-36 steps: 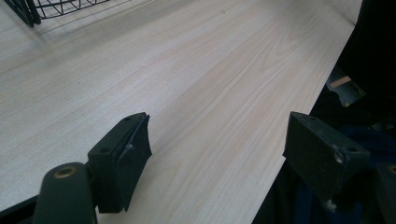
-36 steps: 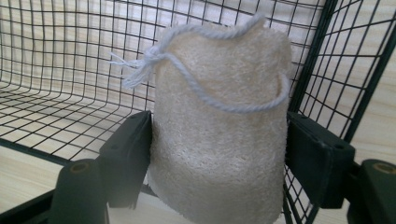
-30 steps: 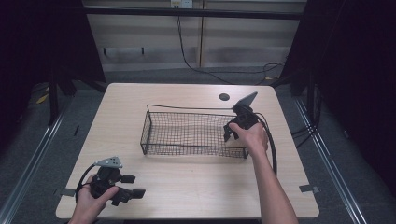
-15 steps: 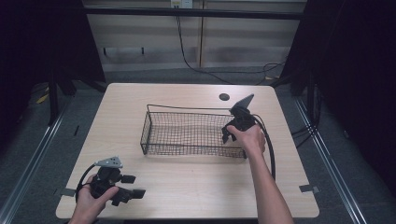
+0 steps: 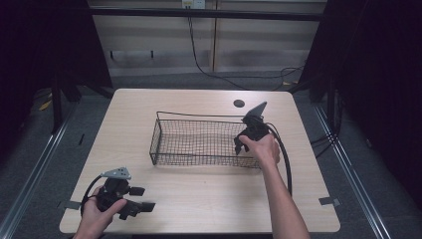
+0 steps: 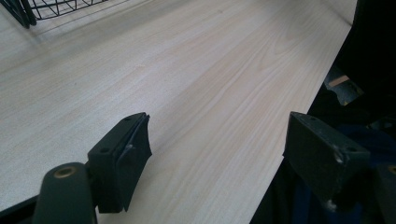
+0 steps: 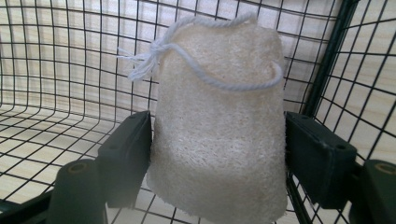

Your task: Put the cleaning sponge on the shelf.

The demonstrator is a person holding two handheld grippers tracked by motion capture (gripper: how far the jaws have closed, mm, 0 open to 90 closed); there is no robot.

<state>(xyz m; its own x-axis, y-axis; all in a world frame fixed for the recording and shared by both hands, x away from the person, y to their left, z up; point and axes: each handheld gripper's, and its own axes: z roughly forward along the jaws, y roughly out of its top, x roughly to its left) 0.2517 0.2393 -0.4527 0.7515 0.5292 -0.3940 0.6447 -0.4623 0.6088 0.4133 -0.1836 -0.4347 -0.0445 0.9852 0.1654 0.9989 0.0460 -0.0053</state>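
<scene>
- Pale wood, the counter (image 5: 199,199) is the biggest thing here; the black wire basket (image 5: 199,142) stands on its middle, and I place everything else from that basket.
- The wire basket itself is long and shallow, and my right hand-held gripper (image 5: 245,142) reaches down into its right end.
- My left hand-held gripper (image 5: 130,203) rests well apart from the basket, down by the counter's near left corner, its jaws spread wide over bare wood with nothing between them.
- The cream loofah pad (image 7: 217,135), with its white cord loop (image 7: 210,77), sits inside the basket against the right end wall, between my right jaws.
- Those right jaws have just been opening; the left pad looks to touch the loofah, the right one barely, so I judge the grip slack rather than firm.
- Risks, as I see them: the cord loop could snag a jaw as I withdraw and drag the loofah back out.
- The pad stands propped upright against the wire, so it may topple once freed.
- My right jaw sits close to the end wall's wires; pulling out at an angle could hook the mesh and shift the basket.
</scene>
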